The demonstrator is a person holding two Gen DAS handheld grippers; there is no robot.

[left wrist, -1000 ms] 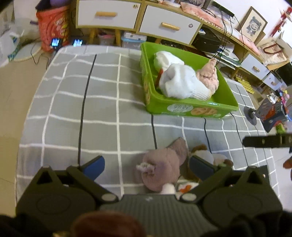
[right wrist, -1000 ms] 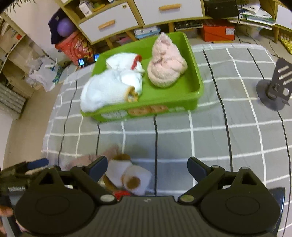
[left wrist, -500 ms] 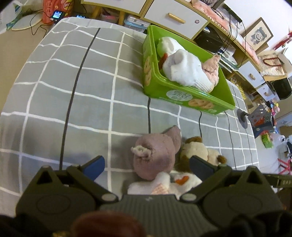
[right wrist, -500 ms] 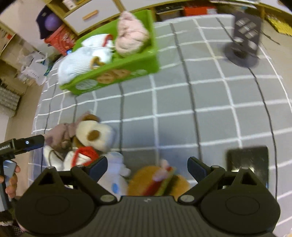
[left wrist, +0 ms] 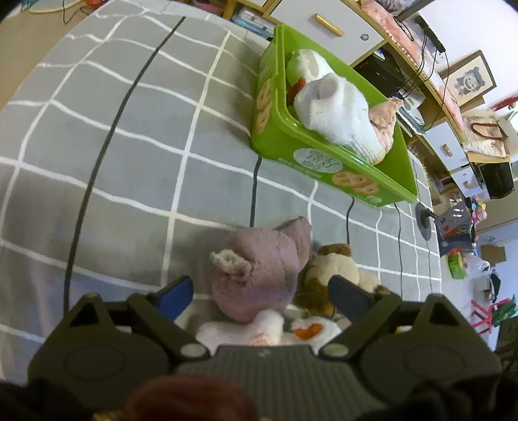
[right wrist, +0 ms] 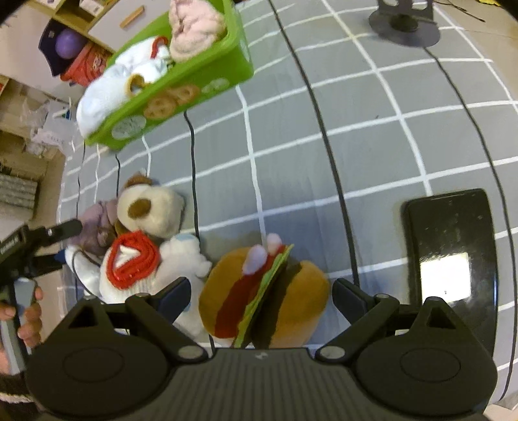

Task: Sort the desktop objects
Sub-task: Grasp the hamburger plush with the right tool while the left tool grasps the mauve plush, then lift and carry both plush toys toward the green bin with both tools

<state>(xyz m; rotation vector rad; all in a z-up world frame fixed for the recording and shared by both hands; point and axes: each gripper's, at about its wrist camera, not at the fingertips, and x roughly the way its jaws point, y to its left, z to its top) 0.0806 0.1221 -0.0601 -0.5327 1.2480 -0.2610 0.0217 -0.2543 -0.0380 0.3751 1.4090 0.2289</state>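
My left gripper (left wrist: 260, 291) points down over a purple plush (left wrist: 255, 268). The plush lies between the closing jaws, with a gap at each pad. A brown-and-cream dog plush (left wrist: 336, 268) leans on its right side, and a white plush with a red scarf (right wrist: 136, 268) lies below them. My right gripper (right wrist: 260, 291) stands open astride a burger plush (right wrist: 291, 291), its pads just clear of the buns. The green bin (left wrist: 323, 168) at the back holds a white plush (left wrist: 336, 110) and a pink one (right wrist: 194, 29).
A black phone (right wrist: 450, 259) lies face up right of the burger plush. A black stand (right wrist: 404, 26) sits at the far right of the grey checked cloth (left wrist: 129, 162). A hand (right wrist: 29, 317) holds the left gripper at the picture's left edge. Drawers and clutter lie beyond.
The left gripper has sunk and rolled toward the purple plush, and its jaws have narrowed. The right gripper has swung from near the bin to the burger plush; the phone came into view.
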